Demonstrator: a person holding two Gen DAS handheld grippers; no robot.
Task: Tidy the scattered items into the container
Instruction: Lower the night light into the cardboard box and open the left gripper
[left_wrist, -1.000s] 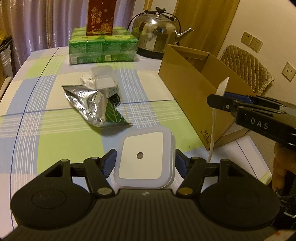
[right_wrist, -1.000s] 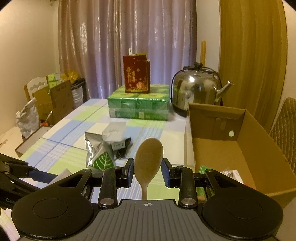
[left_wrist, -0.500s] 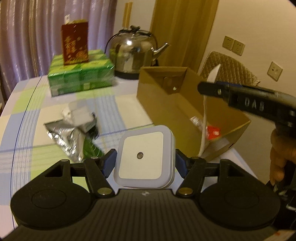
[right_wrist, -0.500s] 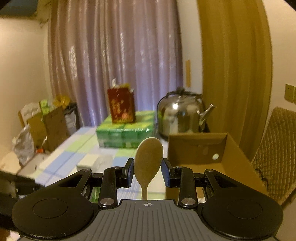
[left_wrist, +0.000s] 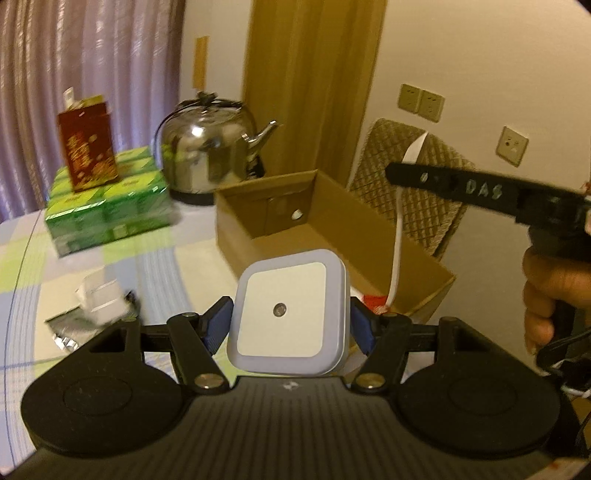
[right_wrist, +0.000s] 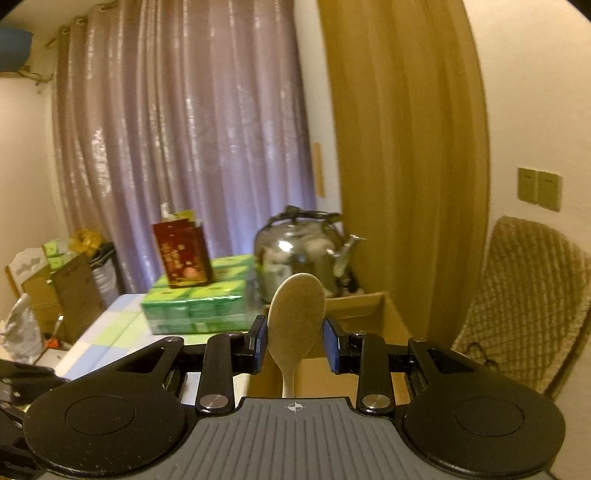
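Note:
My left gripper (left_wrist: 290, 321) is shut on a white square night light (left_wrist: 284, 314) and holds it in the air just short of the open cardboard box (left_wrist: 332, 232). At the right of the left wrist view, a hand (left_wrist: 546, 291) holds my right gripper (left_wrist: 397, 173) above the box's near right side. That gripper (right_wrist: 295, 339) is shut on a wooden spoon (right_wrist: 295, 314), bowl pointing up, with the box (right_wrist: 369, 317) behind and below it. A silver foil bag (left_wrist: 70, 328) and a clear plastic bag (left_wrist: 103, 299) lie on the checked tablecloth, left of the box.
A steel kettle (left_wrist: 210, 162) stands behind the box. Green packs (left_wrist: 107, 206) with a red carton (left_wrist: 88, 147) on top sit at the table's far end. A padded chair (left_wrist: 417, 192) stands right of the box. A red packet (left_wrist: 373, 299) lies inside the box.
Both grippers have risen and tilted upward. My left gripper carried the night light closer to the box. The right gripper lifted the spoon higher over the box.

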